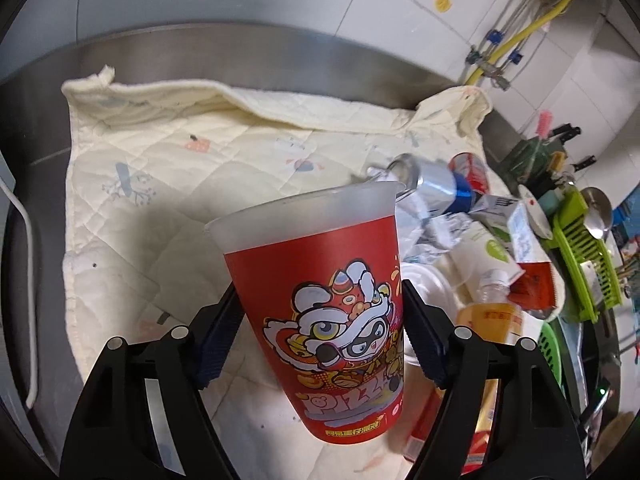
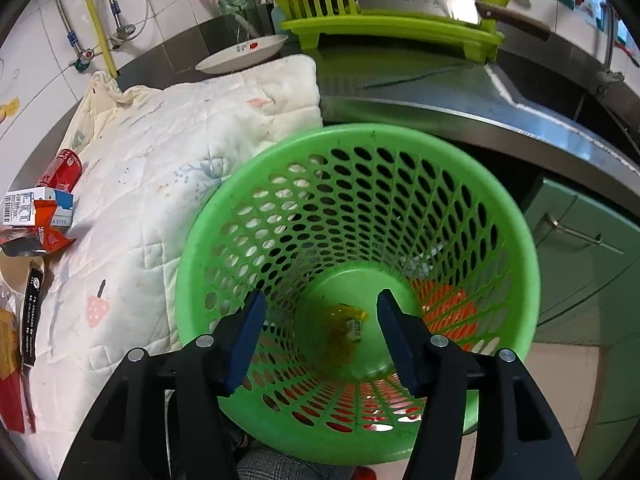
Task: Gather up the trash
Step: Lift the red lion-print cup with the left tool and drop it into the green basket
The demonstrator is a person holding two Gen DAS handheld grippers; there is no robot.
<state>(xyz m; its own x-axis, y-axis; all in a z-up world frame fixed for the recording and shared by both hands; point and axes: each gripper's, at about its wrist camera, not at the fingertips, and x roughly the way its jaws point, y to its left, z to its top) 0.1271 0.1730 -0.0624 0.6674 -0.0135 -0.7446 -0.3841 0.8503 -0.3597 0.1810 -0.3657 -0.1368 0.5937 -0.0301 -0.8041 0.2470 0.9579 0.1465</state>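
Observation:
A red paper cup [image 1: 308, 240] with a cartoon lion and a frosted rim is lifted above the cream quilted cloth [image 1: 172, 184]. My left gripper [image 1: 320, 292] is shut on it, a pad pressing each side. To its right lies a trash pile: a blue-silver can [image 1: 438, 184], a red can [image 1: 470, 168], crumpled paper [image 1: 432, 232], a carton [image 1: 516, 220] and an orange bottle [image 1: 492, 308]. My right gripper [image 2: 320, 296] hangs open over the mouth of the green mesh basket [image 2: 400, 148]. A yellow wrapper [image 2: 346, 324] lies at the basket's bottom.
The basket stands at the cloth's [image 2: 180, 140] right edge by the steel counter [image 2: 520, 108]. A red can [image 2: 64, 168] and a carton [image 2: 36, 204] lie left. A green dish rack [image 2: 384, 28] with a cleaver [image 2: 420, 4] and a plate [image 2: 240, 54] stand behind.

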